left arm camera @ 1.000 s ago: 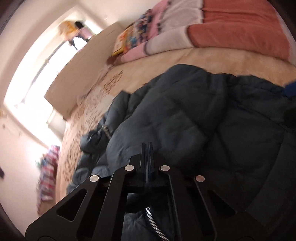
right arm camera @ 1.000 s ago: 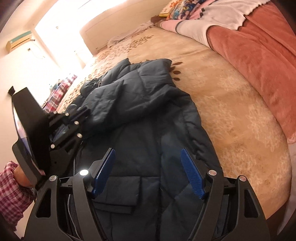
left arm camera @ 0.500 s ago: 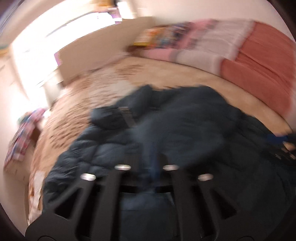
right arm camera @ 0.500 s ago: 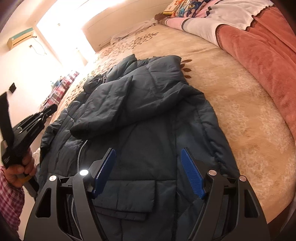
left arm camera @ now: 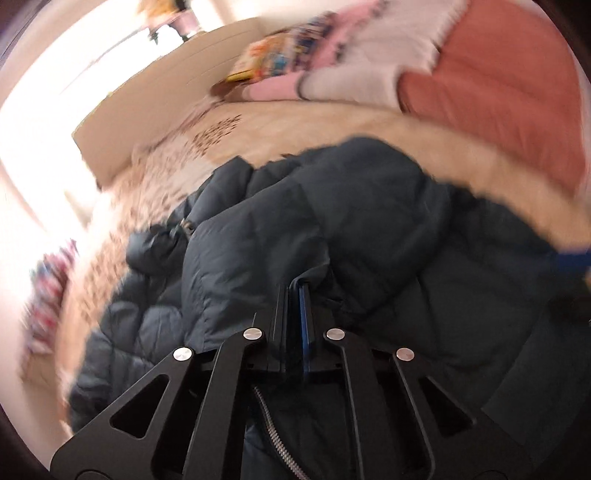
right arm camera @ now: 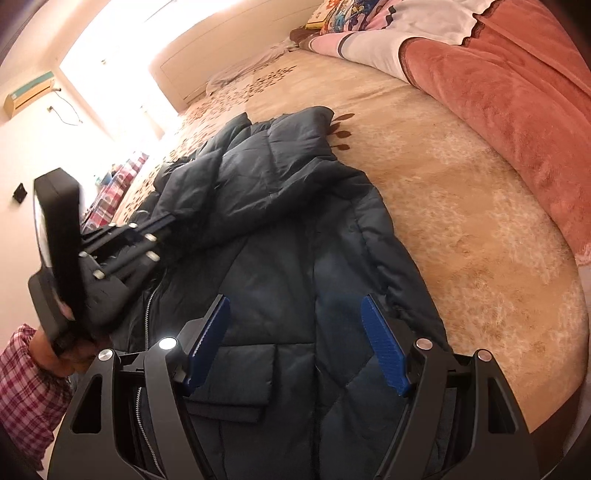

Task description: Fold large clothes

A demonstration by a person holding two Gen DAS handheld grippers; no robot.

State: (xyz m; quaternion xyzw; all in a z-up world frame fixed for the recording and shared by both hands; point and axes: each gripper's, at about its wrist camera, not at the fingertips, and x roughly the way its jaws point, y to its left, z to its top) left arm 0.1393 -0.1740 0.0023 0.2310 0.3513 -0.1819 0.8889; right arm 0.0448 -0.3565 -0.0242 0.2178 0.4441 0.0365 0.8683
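A dark blue puffer jacket (right arm camera: 280, 206) lies spread on the bed, one sleeve (right arm camera: 207, 192) folded across its chest. In the left wrist view the jacket (left arm camera: 369, 221) fills the middle, zipper (left arm camera: 273, 432) below the fingers. My left gripper (left arm camera: 295, 291) is shut, its tips pinching a fold of the sleeve's end. The right wrist view shows it (right arm camera: 166, 225) at the left, reaching to that sleeve end. My right gripper (right arm camera: 295, 332) hovers open over the jacket's lower front, above a flap pocket (right arm camera: 236, 376), nothing between its blue pads (right arm camera: 384, 347).
The jacket rests on a beige patterned bed cover (right arm camera: 461, 206). A red blanket (right arm camera: 517, 92) and pink-white bedding (right arm camera: 406, 29) lie along the far side. A pale headboard (right arm camera: 207, 48) stands under a bright window. A hand with a plaid sleeve (right arm camera: 22, 387) holds the left gripper.
My left gripper opened and swung off to the left of the jacket, then came back and shut on the sleeve's end. The right gripper stayed open in place.
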